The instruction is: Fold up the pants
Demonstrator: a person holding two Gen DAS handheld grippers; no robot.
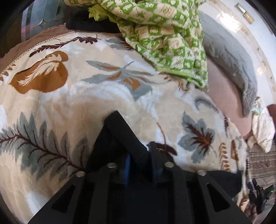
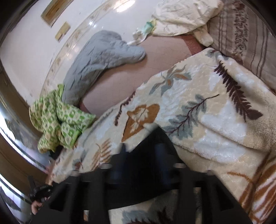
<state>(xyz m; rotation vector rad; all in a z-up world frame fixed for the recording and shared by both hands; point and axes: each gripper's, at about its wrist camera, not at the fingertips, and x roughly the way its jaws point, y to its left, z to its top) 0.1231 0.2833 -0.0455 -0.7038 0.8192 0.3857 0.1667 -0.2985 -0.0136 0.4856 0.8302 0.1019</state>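
The black pants [image 1: 119, 127] lie on a cream floral plush blanket [image 1: 72, 103]. In the left wrist view a folded edge of them runs up between the blue fingers [image 1: 128, 163] of my left gripper [image 1: 140, 152]. The jaws stand apart around the cloth and do not pinch it. More black cloth trails off to the lower right. The right wrist view is blurred. There the pants [image 2: 155, 136] sit in a dark peak between the spread fingers of my right gripper [image 2: 141, 146], and a black band runs across below them.
A green patterned cloth [image 1: 165, 34] is heaped at the blanket's far edge, with a grey quilted blanket [image 2: 100, 56] on a pink sheet [image 2: 120, 75] beyond it. Cream bedding [image 2: 181, 15] and a striped pillow [image 2: 241, 34] lie near the tiled wall. A hand [image 2: 36, 206] shows at lower left.
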